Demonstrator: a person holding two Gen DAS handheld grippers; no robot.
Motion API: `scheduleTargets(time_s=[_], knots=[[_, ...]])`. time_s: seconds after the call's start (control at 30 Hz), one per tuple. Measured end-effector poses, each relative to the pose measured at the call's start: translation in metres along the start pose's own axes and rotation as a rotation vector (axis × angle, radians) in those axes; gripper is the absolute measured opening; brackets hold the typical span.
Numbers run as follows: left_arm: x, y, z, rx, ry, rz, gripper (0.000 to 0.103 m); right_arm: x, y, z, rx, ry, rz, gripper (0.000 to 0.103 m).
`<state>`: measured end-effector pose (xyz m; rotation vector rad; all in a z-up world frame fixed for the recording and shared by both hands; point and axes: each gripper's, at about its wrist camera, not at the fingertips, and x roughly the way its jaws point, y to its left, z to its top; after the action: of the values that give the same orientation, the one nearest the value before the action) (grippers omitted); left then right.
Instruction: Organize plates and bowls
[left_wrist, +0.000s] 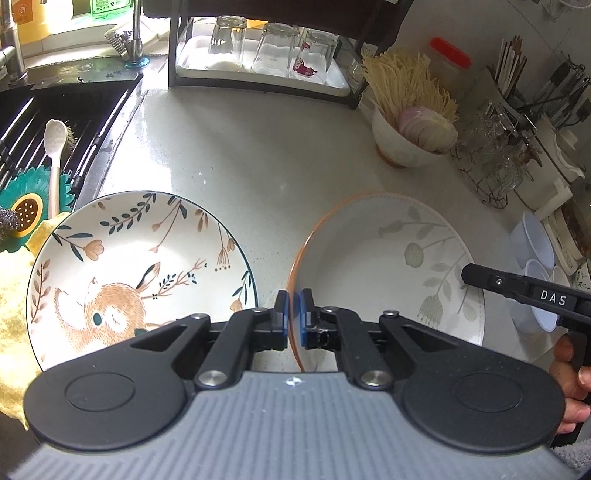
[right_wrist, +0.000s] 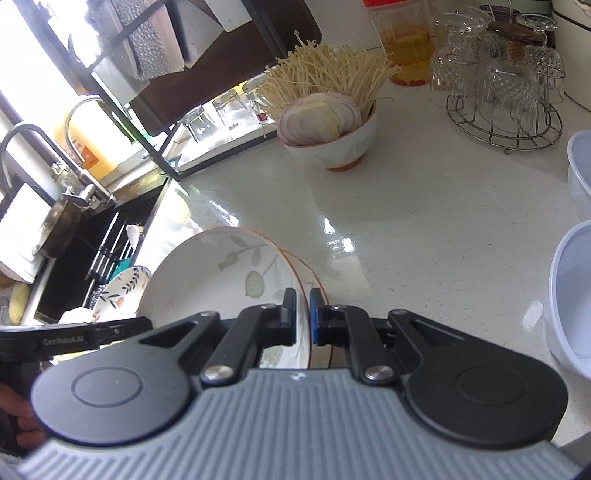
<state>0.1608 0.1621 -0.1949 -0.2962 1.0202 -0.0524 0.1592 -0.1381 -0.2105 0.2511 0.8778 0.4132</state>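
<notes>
Left wrist view shows the left gripper (left_wrist: 294, 310) pinched shut on the near rim of the leaf plate (left_wrist: 388, 273), while the right gripper (right_wrist: 302, 314) clamps its opposite rim, likely to steady it. It hangs over the counter (left_wrist: 258, 155), beside the rabbit plate (left_wrist: 140, 266), tilted, face toward the sink (left_wrist: 55, 110).

Upturned glasses (left_wrist: 273, 50) in a rack, spoon (left_wrist: 55, 155) (white) over the sink.

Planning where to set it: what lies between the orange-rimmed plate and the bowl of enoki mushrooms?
Bare countertop between plate and bowl, in the right wrist view.
</notes>
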Motion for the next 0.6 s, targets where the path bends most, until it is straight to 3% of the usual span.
scheduleTargets(time_s=[0.6], knots=[[0.019,-0.006,0.005,0.082,0.073,0.030,0.007,0.013,0.006,0.002,-0.009,0.023,-0.063,0.010]])
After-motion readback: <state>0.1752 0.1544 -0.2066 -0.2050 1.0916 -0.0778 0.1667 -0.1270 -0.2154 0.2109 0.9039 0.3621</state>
